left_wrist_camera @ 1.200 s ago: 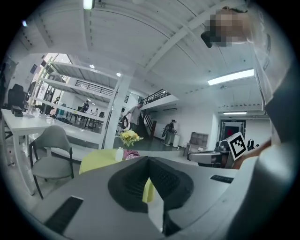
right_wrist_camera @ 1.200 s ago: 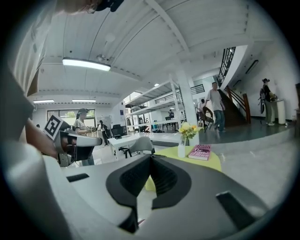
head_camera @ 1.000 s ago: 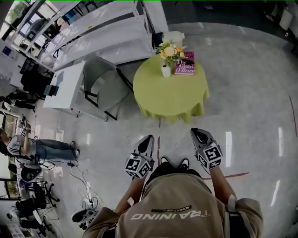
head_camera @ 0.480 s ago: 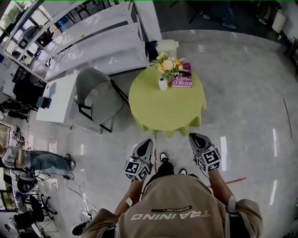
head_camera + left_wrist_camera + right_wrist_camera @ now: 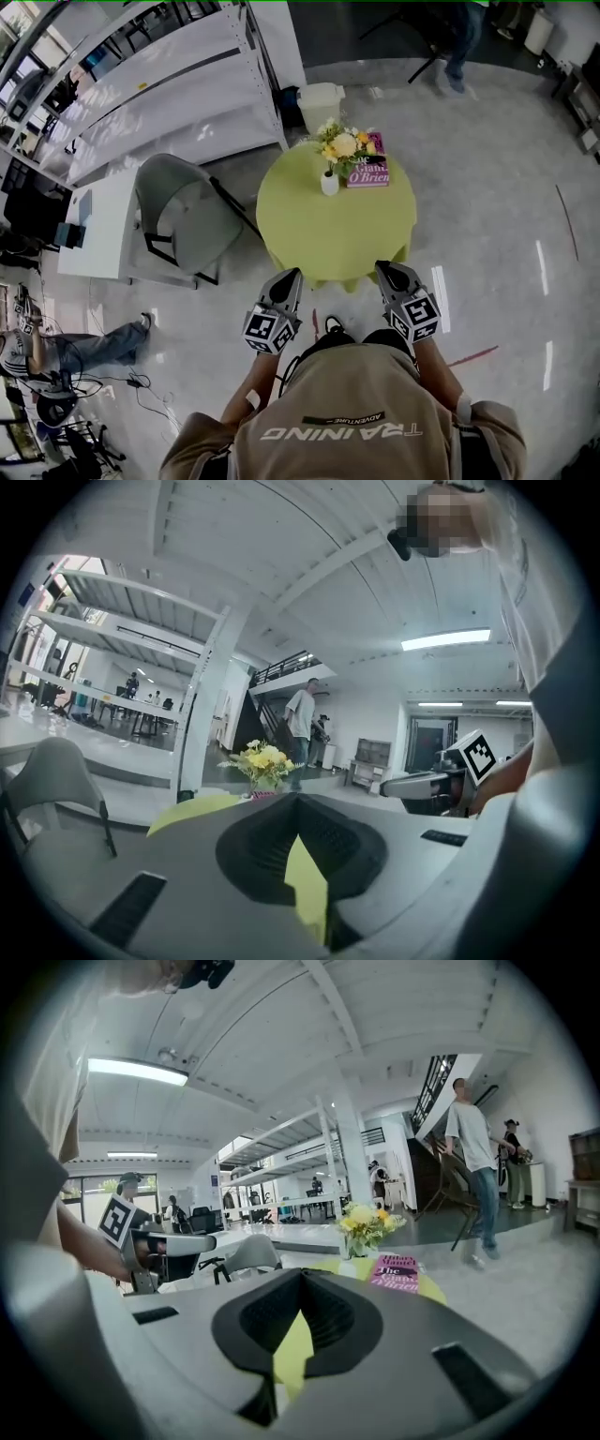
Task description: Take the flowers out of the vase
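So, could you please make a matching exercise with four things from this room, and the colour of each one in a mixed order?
Things:
1. vase
2. book
3. tablecloth
4. chair

Colours:
A. grey
B. yellow-green
C. white
D. pink

Pairs: 1-C, 2-D, 3-B, 4-A

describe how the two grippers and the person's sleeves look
The left gripper and right gripper are grey wedge-shaped shells that taper forward and are dark on top. Each carries a cube with black-and-white square markers. Their jaws are lined with dark ribbed material. The person wears a tan short-sleeved shirt with white lettering on the back.
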`<state>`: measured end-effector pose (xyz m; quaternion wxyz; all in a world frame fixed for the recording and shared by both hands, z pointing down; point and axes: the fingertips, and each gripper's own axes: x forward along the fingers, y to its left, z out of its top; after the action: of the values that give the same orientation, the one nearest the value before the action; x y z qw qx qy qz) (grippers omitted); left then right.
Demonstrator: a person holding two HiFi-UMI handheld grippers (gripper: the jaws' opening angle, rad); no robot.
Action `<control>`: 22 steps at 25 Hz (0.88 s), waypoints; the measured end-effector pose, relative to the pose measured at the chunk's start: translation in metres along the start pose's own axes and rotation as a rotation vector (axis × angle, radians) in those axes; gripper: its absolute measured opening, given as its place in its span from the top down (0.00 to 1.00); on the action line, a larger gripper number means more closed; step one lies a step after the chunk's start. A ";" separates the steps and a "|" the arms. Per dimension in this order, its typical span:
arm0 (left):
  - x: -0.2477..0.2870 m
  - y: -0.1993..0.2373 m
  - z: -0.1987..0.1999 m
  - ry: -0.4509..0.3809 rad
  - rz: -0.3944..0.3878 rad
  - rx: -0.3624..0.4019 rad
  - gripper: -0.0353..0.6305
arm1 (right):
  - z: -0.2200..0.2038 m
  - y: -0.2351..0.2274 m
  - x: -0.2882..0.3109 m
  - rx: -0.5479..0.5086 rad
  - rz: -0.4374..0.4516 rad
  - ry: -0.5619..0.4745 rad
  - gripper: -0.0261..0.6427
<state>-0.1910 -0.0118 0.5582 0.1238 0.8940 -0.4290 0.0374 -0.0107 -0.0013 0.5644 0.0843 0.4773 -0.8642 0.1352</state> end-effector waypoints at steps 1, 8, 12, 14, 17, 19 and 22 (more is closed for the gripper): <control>0.003 0.007 0.001 0.005 -0.005 0.018 0.94 | 0.002 0.002 0.006 0.001 -0.007 -0.001 0.96; 0.025 0.023 0.001 0.018 -0.023 0.022 0.94 | -0.004 -0.013 0.021 -0.007 -0.030 0.069 0.96; 0.037 0.032 0.003 0.040 -0.013 -0.003 0.94 | 0.003 -0.027 0.032 0.058 -0.041 0.056 0.96; 0.045 0.037 0.004 0.056 -0.010 0.005 0.94 | -0.001 -0.038 0.041 0.073 -0.036 0.062 0.96; 0.067 0.049 0.010 0.075 0.009 0.024 0.94 | -0.003 -0.059 0.061 0.085 -0.014 0.065 0.96; 0.087 0.055 0.017 0.080 0.018 0.021 0.94 | 0.003 -0.076 0.075 0.085 0.007 0.059 0.96; 0.121 0.059 0.032 0.080 0.022 0.031 0.94 | 0.020 -0.103 0.099 0.061 0.040 0.037 0.96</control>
<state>-0.1622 -0.1466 0.5598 0.1268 0.8888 -0.4329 0.0811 0.0235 -0.1394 0.5882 0.0829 0.4595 -0.8675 0.1717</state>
